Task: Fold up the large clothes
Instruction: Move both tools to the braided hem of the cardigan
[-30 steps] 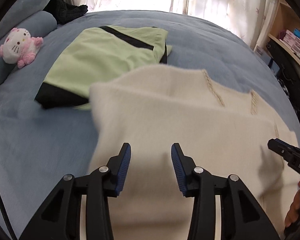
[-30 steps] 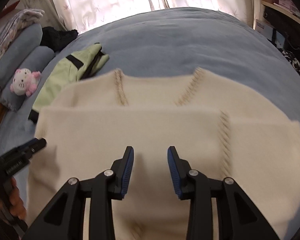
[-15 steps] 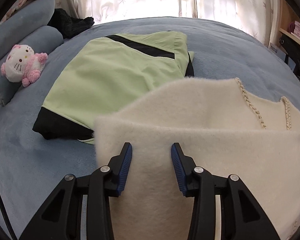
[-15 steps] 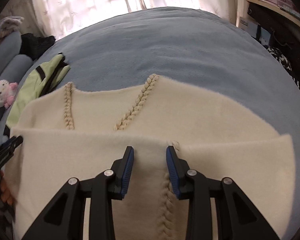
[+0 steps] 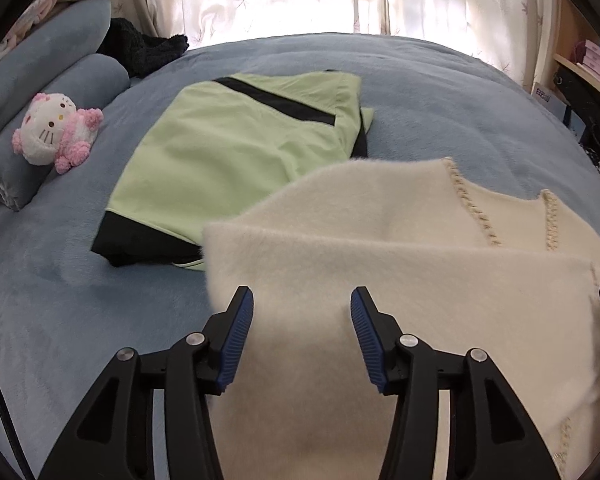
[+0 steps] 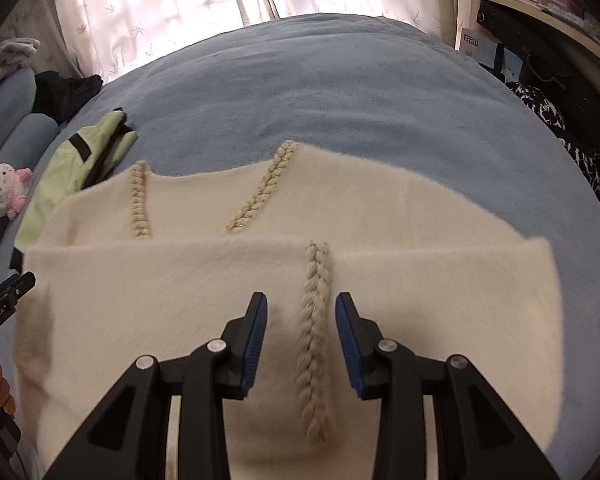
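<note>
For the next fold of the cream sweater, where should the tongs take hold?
Probably the near folded edge of the cream sweater, one corner per tongs, coming from the near side. It lies flat, already doubled over across its width, with the blue bed bare beyond it. Avoid the thick braided trim, which may bunch.

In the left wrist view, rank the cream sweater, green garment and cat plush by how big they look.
1. cream sweater, though it lies nearest the camera
2. green garment
3. cat plush, farthest off

My left camera looks steeply down over my left claw, close above the cream sweater. My right camera does likewise. Both share the sweater, green garment and blue bed.
</note>
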